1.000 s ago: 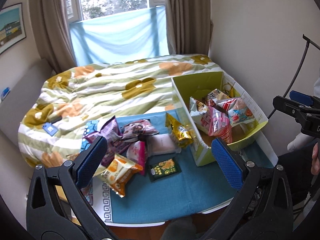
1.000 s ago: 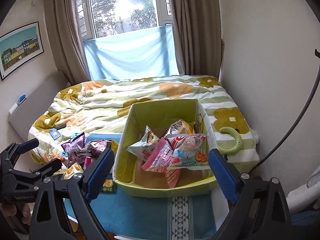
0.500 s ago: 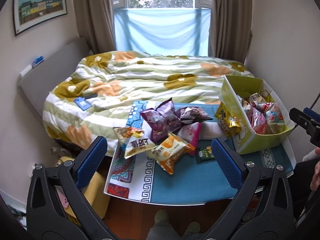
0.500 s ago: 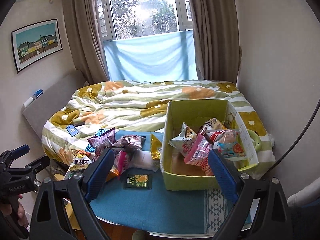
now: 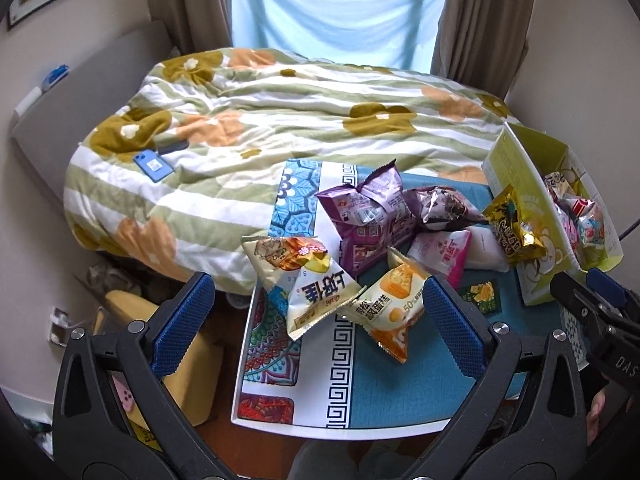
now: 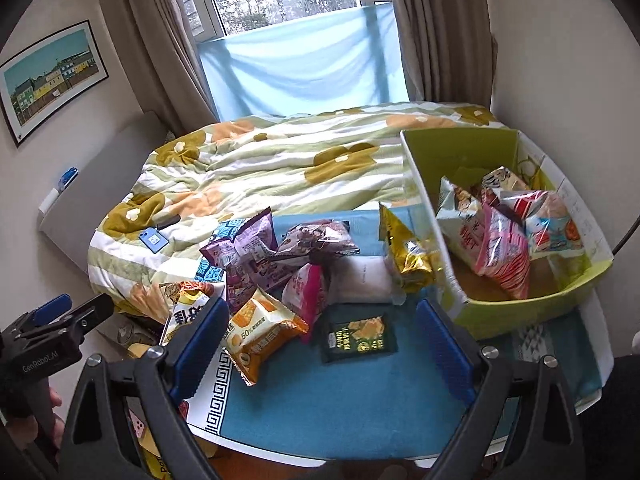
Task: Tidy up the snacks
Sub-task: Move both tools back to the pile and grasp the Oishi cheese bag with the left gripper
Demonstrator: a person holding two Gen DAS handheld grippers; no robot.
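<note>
Blue pads marked both claws, and each was spread wide with nothing between its fingers. The left claw hovered above the near left part of the worktop, over a white crisp bag and an orange cake packet that overlapped at the edge of the pile. Behind those lay a purple bag, a dark mauve packet, a pink packet and a white pouch — all touching or overlapping. A small dark green sachet lay alone on the blue cloth, just in front of the right claw. A gold bag leaned against the outer wall of the yellow-green box, which stood at the right end of the worktop and held several packets — among them a pink striped one. Behind the worktop was a bed with a flowered quilt, a blue phone lying on it.
</note>
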